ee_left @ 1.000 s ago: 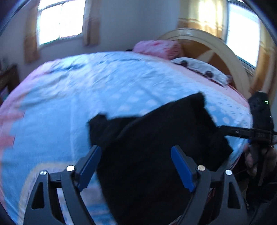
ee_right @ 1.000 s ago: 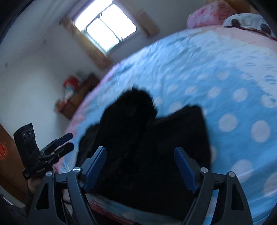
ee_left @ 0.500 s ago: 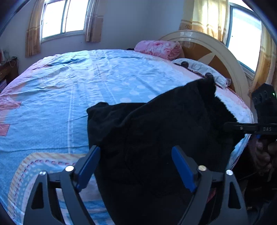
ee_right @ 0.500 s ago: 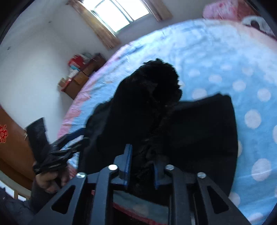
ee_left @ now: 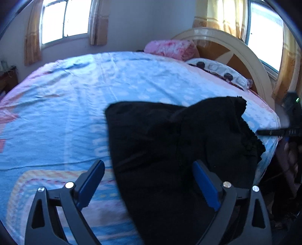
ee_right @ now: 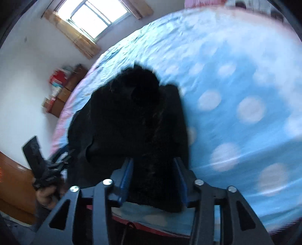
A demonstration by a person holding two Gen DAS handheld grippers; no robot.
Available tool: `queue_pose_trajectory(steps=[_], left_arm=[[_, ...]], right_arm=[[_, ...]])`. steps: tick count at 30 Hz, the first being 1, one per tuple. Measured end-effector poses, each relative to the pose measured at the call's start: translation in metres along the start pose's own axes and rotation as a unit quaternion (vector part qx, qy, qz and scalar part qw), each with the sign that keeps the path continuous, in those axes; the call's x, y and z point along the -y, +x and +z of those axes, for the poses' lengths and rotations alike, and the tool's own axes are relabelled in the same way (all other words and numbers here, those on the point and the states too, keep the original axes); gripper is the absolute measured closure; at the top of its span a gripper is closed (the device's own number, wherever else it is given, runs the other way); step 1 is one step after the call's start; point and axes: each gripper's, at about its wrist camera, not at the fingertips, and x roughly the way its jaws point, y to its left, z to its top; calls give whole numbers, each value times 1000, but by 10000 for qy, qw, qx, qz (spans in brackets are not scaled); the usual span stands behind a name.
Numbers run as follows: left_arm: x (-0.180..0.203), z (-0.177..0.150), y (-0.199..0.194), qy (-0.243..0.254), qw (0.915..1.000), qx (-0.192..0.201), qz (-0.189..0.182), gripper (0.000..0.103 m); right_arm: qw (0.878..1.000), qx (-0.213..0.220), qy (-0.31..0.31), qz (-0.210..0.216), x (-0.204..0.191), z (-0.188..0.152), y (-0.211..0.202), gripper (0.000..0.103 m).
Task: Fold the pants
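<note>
L wrist view: left gripper [ee_left: 149, 181], jaws spread wide, nothing between the blue pads, hovering over black pants [ee_left: 179, 150]. Pants bunched at near edge of bed [ee_left: 75, 105], twd its right corner by headboard [ee_left: 236, 49]. Pink pillow [ee_left: 169, 49] at far end.

R wrist view: right gripper [ee_right: 154, 177] part-closed w/ pants [ee_right: 135, 116] fabric between pads; firm grip or not: cannot tell. Window [ee_right: 94, 17] behind.

Pants [ee_left: 179, 143] on bed [ee_left: 75, 105] near edge, pillows [ee_left: 169, 49] behind
</note>
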Motion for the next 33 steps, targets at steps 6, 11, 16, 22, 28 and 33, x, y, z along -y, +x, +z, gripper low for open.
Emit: queue_pose_trajectory(steps=[6,11,16,22,28,33], left_arm=[[-7,-4,-11,-178,9998,125,33,7],[-9,9,5,-219,9992,98,307,7],[-27,21,27,-349,9980,-148,513,0],[-36,17,51,-627,9970,-344,302,0],[-39,11,35,-728,9966,-258,276,0],[-42,5,26,-814,9961,-224,248,0]], right_arm=[[9901,1210,-683,213,-43,33,-53,48],[9753,799,-1596,1304,-118,38,1,45],[9907,-114,-1257,517,-122,38,69,45],[9929,-450,-974,520,-90,31,73,46],[9851,-398,-1564,599,-130,54,43,45],[9788,-393,-1847,790,-169,92,70,45]])
